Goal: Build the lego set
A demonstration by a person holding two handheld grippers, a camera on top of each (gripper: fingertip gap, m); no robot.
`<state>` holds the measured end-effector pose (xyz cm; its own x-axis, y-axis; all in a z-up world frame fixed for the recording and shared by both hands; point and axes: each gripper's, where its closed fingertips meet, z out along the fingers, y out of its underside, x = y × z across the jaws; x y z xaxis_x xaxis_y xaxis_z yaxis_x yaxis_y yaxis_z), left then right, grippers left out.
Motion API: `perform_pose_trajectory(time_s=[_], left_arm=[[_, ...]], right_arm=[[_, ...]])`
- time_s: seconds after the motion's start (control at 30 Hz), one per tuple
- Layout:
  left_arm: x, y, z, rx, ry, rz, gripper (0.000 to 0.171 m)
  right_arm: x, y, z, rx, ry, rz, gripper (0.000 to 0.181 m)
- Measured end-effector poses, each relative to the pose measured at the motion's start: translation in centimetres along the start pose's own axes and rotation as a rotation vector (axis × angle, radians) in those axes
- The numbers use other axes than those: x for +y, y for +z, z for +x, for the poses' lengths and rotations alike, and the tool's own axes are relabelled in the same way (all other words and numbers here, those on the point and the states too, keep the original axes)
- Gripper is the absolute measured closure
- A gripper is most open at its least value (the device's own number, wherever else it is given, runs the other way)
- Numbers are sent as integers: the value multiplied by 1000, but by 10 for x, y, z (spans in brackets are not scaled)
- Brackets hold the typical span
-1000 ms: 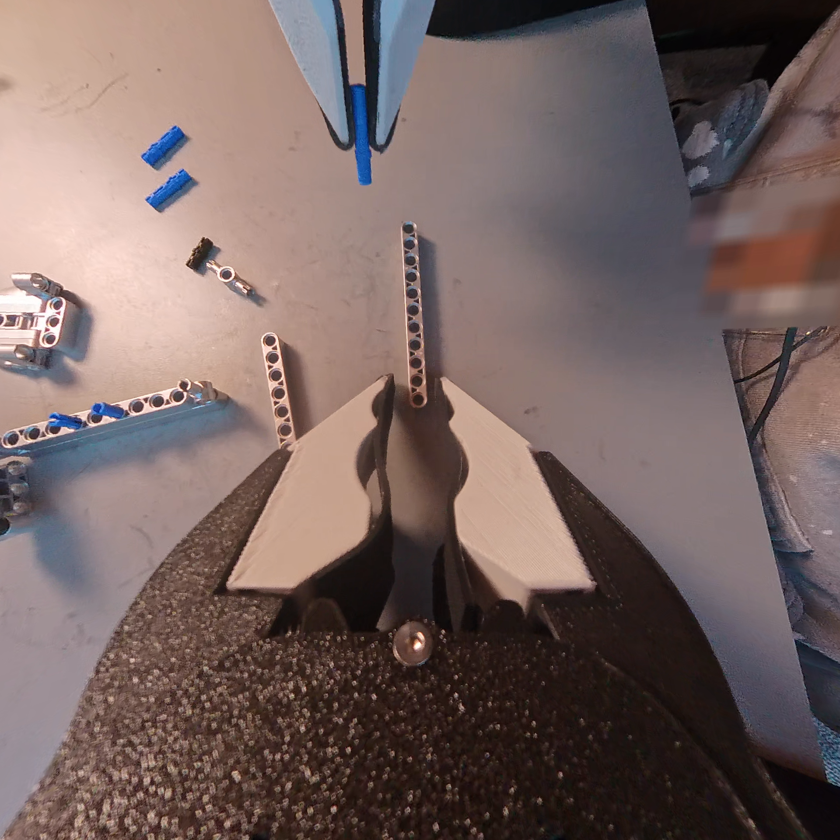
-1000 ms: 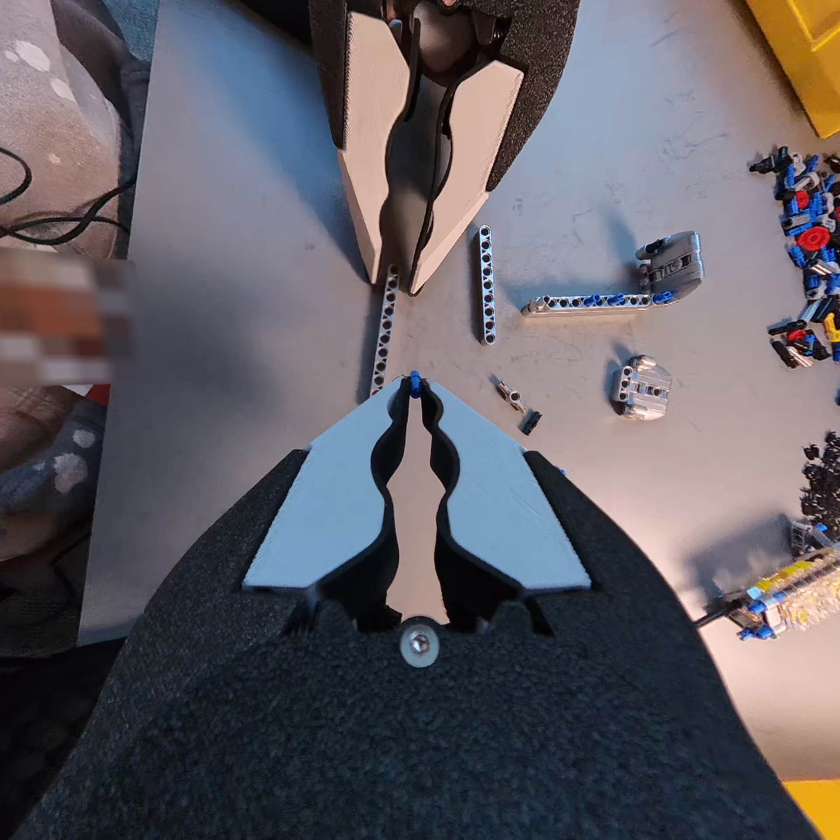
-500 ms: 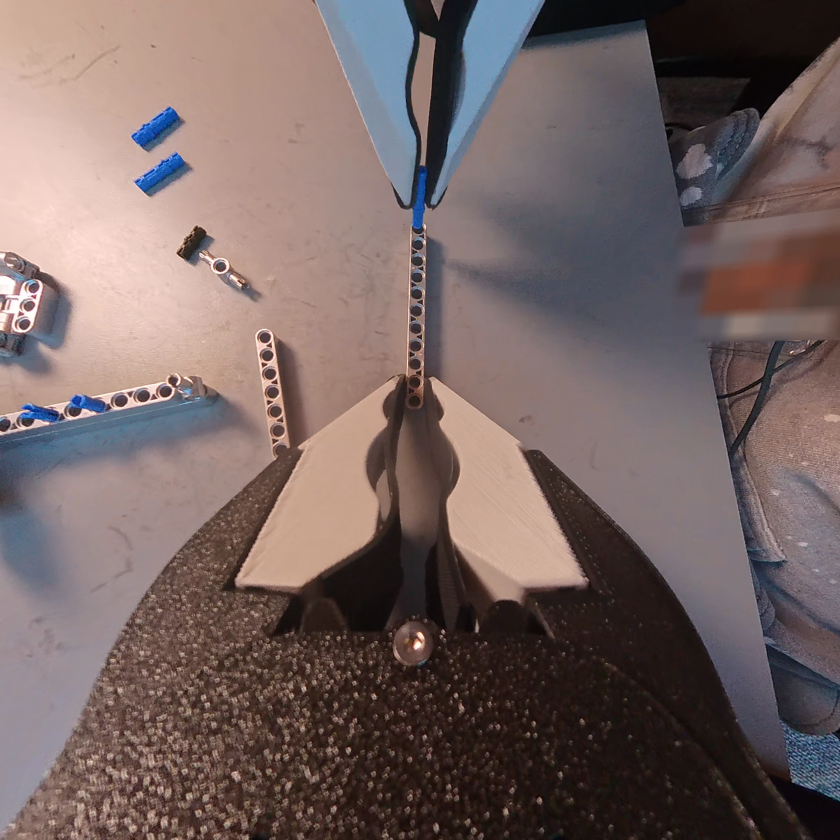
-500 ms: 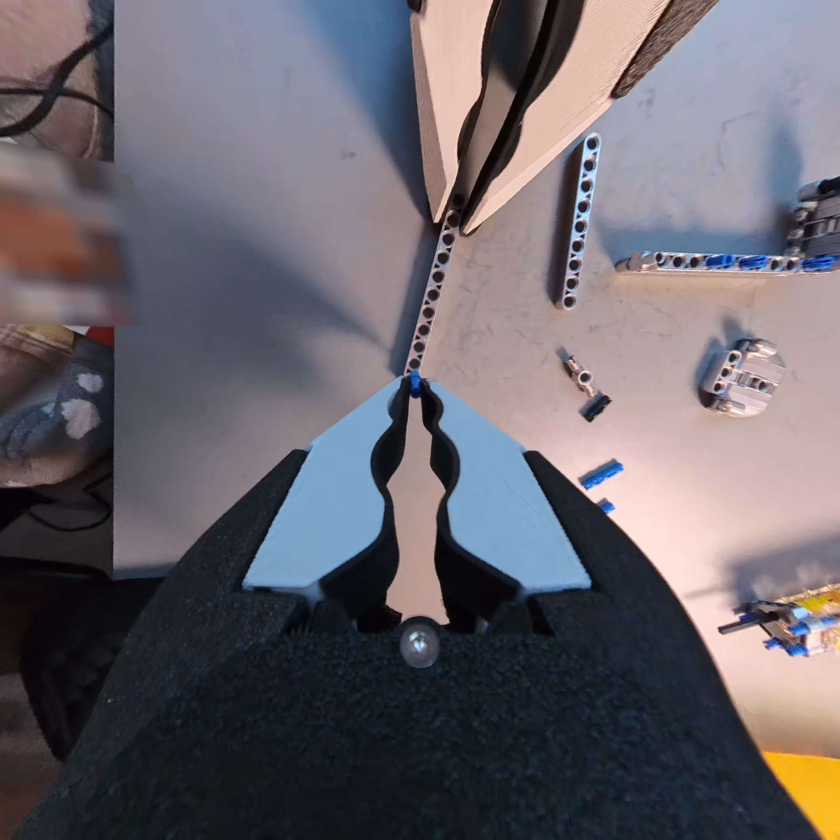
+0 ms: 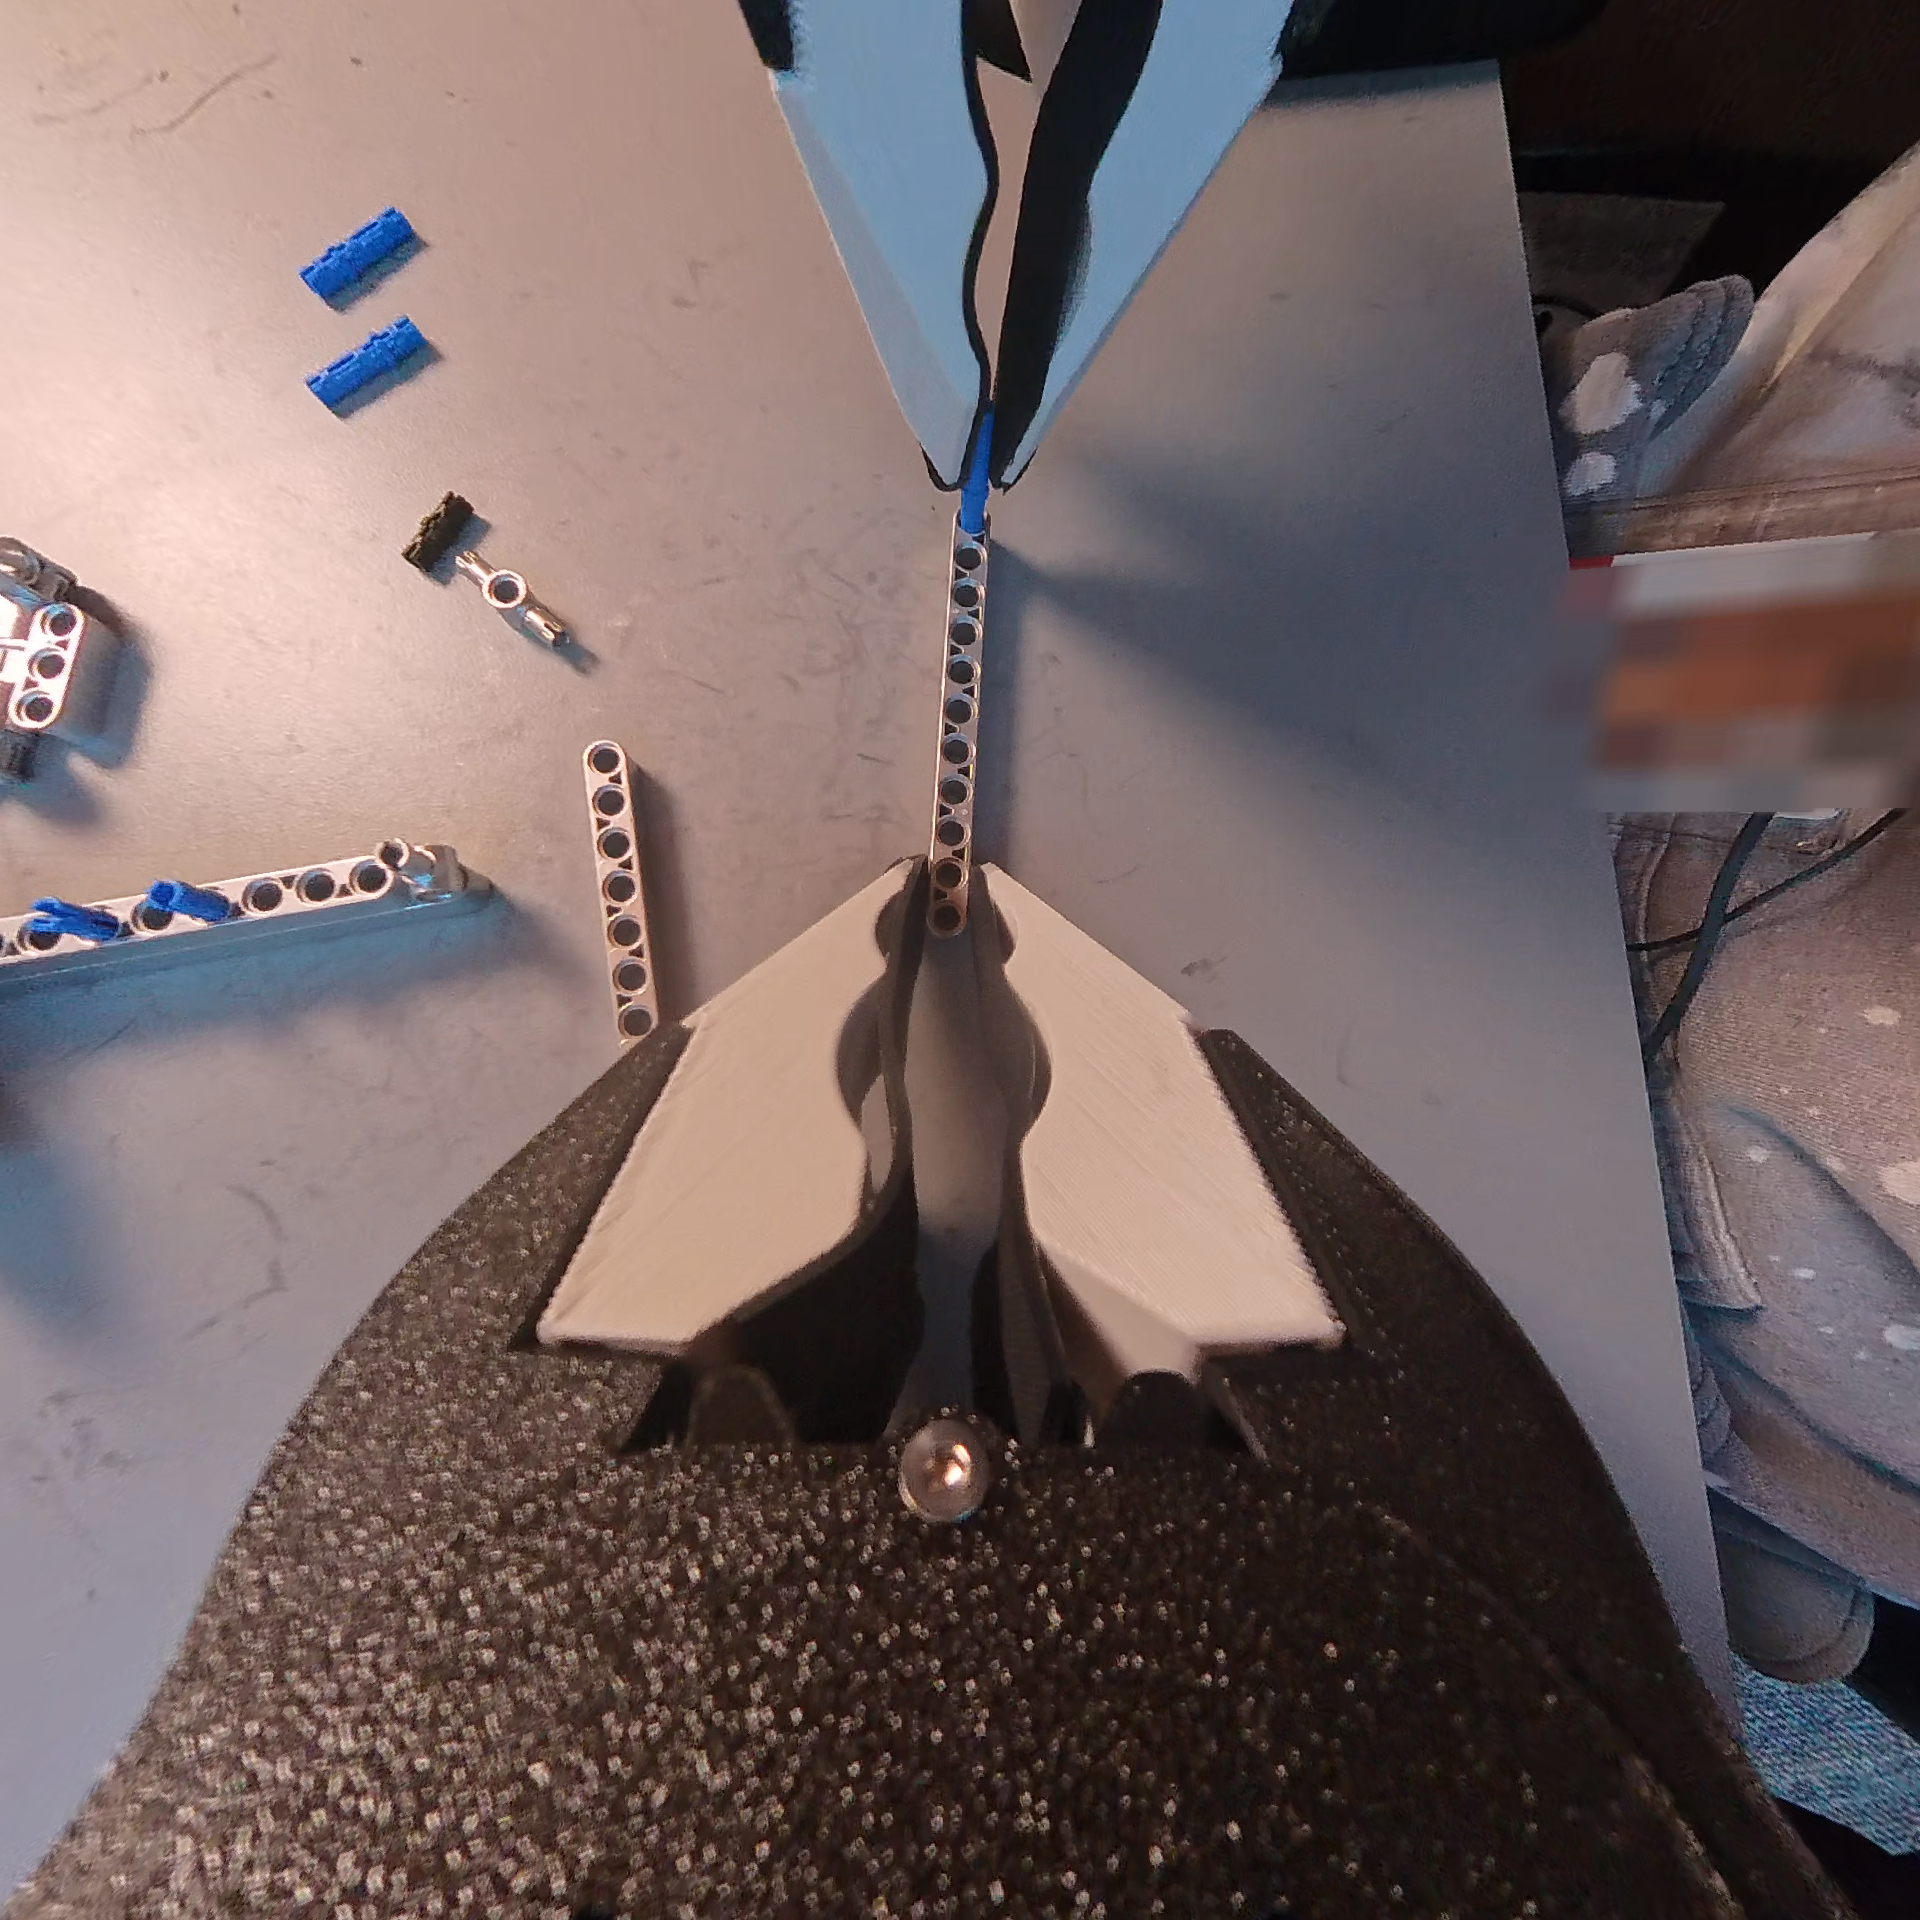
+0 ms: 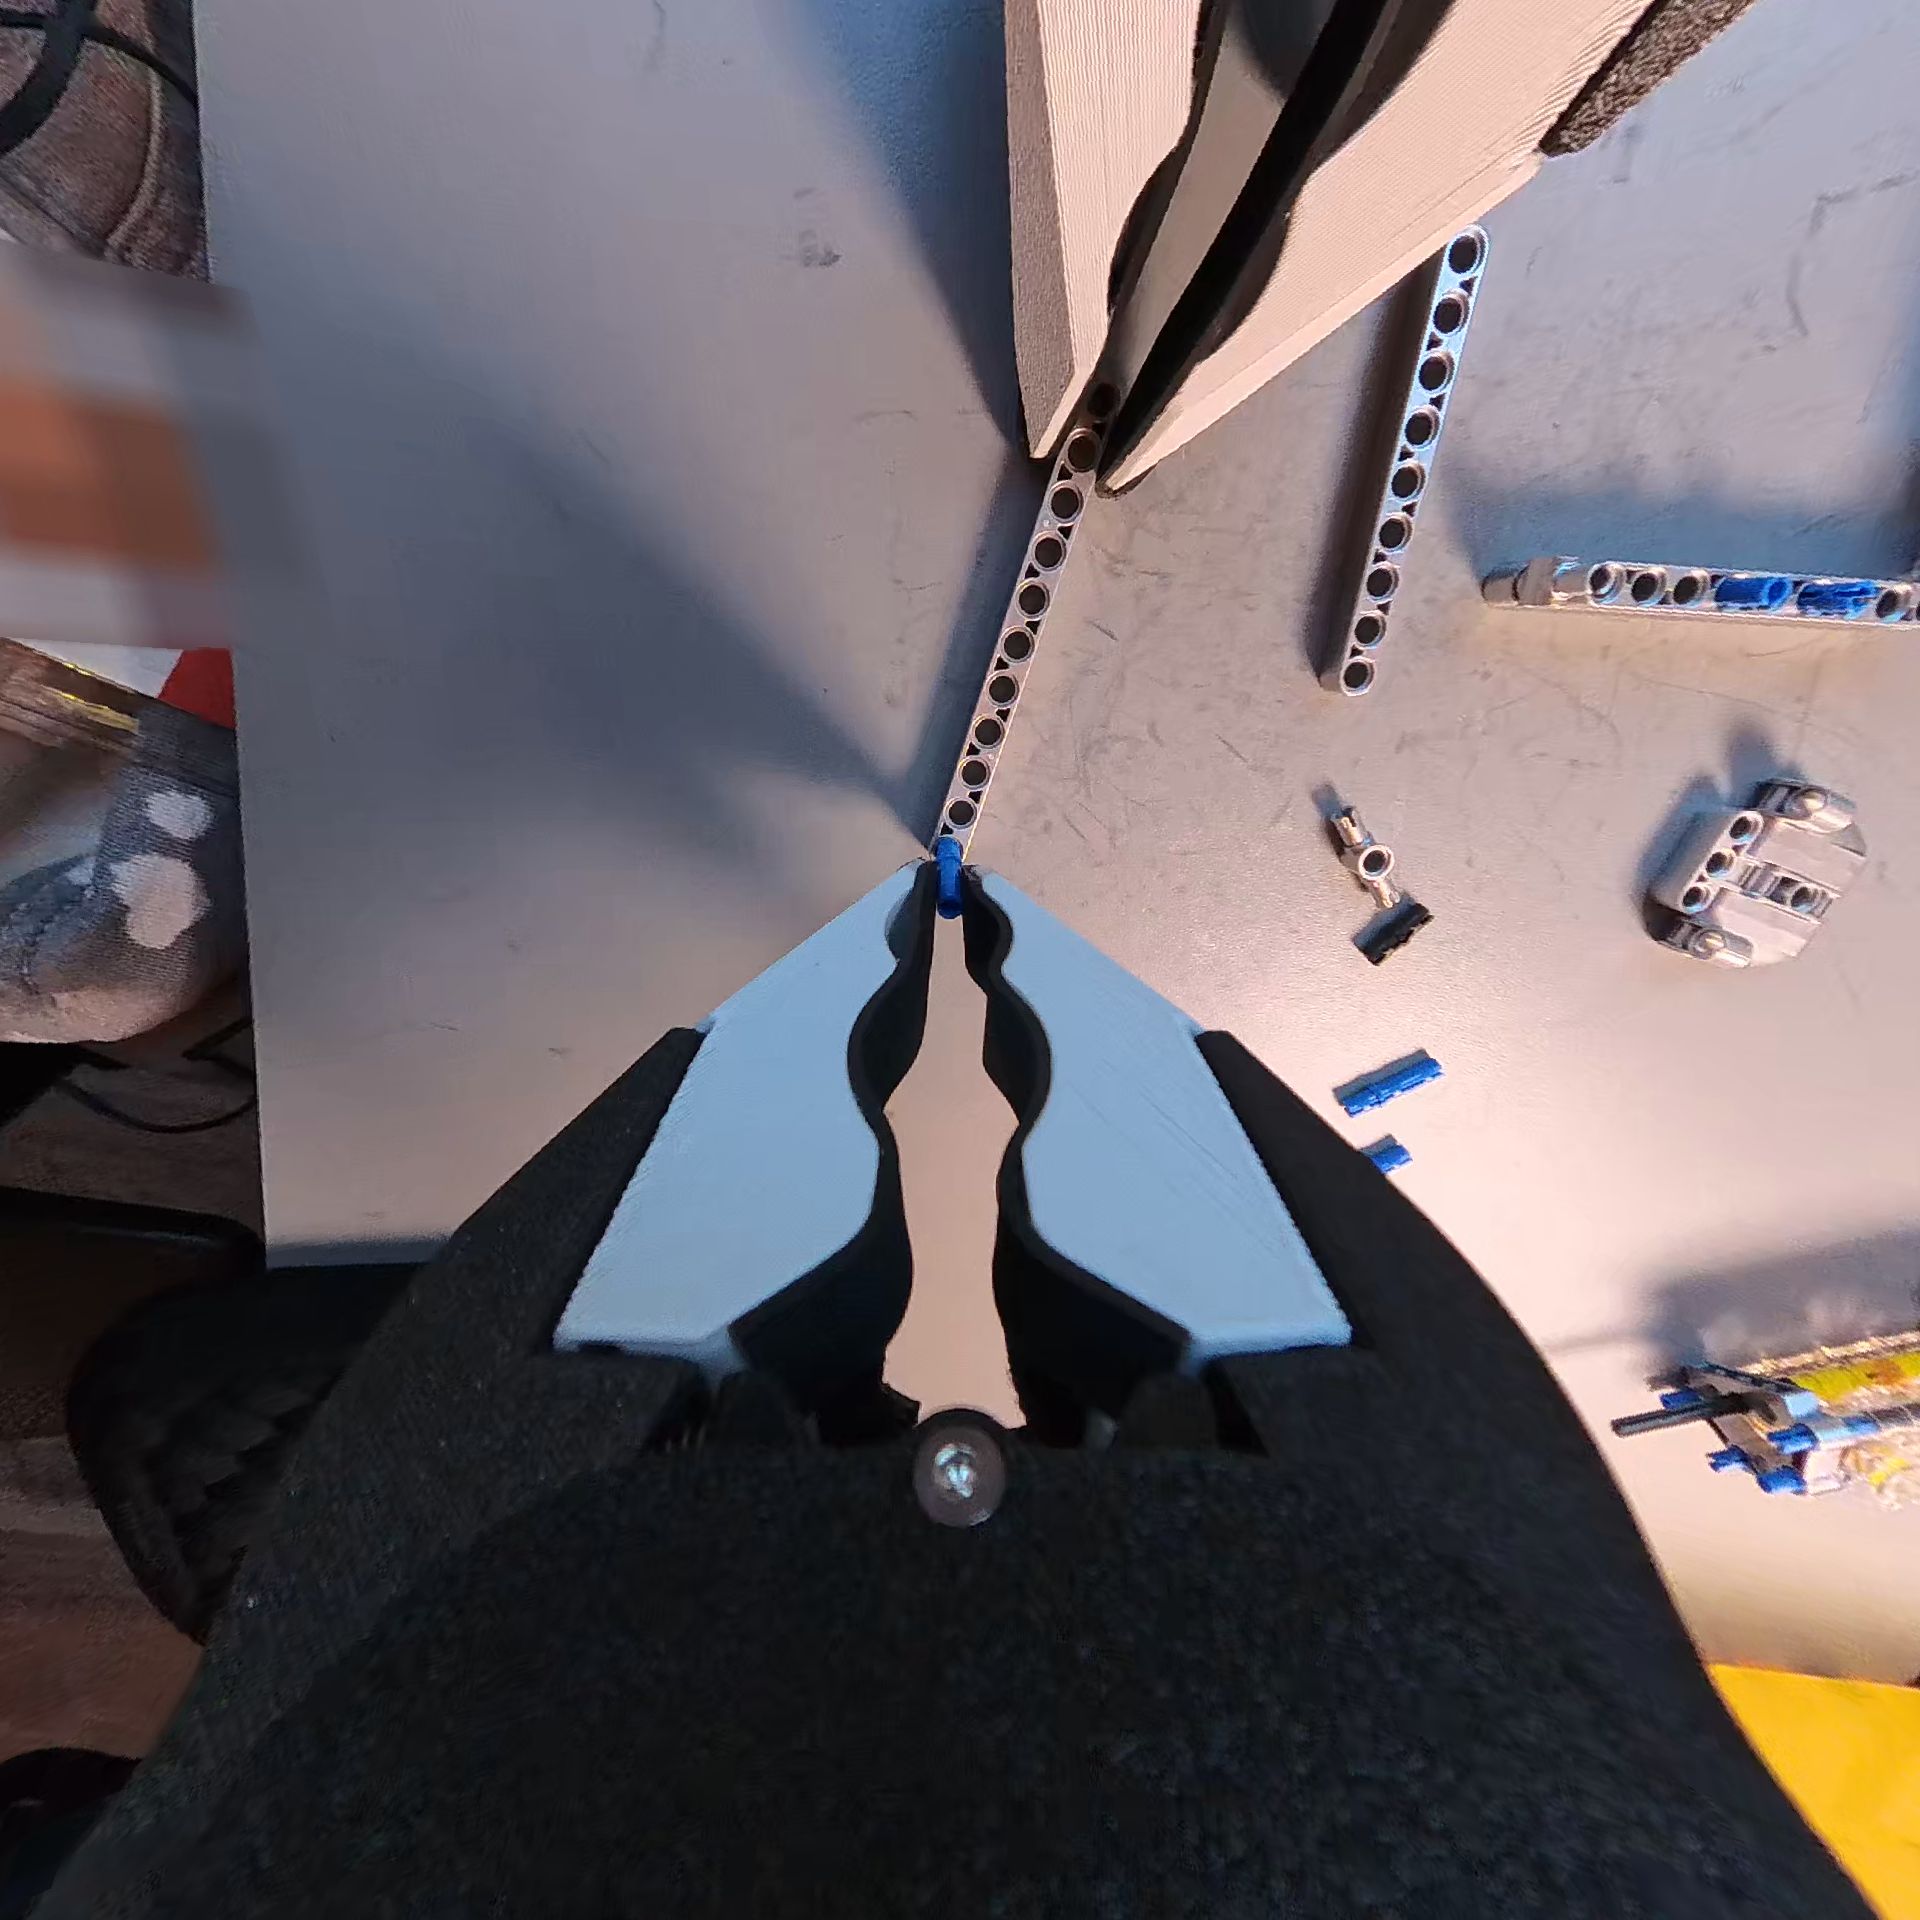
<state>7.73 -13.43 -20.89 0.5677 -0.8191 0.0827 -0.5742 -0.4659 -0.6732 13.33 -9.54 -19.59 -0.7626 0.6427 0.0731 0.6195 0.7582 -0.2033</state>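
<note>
Left tongs point(image 5: 948, 894) clamping grey beam point(image 5: 961, 717), right tongs point(image 6: 948, 883) pinching blue pin point(image 6: 948, 871)

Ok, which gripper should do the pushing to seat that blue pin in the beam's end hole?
Right, probably. The right gripper is shut on the blue pin, whose tip meets the end of the long grey beam. The left gripper is shut on the beam's other end, bracing it.

Your two wrist cameras are looking steeply down along each claw, close over the table point(image 5: 1299, 727), facing one another; both are sharing the holed beam point(image 5: 961, 717) between the claw tips.
</note>
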Motion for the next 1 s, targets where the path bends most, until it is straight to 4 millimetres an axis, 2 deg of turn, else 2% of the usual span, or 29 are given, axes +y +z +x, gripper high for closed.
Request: perform_pose_trajectory(time_s=[0.4, 0.63, 0.77, 0.87, 1.0], left_arm=[[-1, 1, 1, 3, -53, -4, 166], [-1, 1, 1, -3, -54, -9, 166], [-1, 1, 1, -7, -47, -9, 167], [-1, 1, 1, -9, -41, -10, 167], [-1, 1, 1, -8, -41, -10, 167]], right_arm=[[-3, 8, -3, 0, 50, -27, 180], [-2, 8, -3, 47, 150, 45, 178], [-3, -3, 3, 102, 199, 104, 169], [-8, -15, 6, 117, 214, 134, 179], [-6, -9, 5, 103, 209, 105, 181]])
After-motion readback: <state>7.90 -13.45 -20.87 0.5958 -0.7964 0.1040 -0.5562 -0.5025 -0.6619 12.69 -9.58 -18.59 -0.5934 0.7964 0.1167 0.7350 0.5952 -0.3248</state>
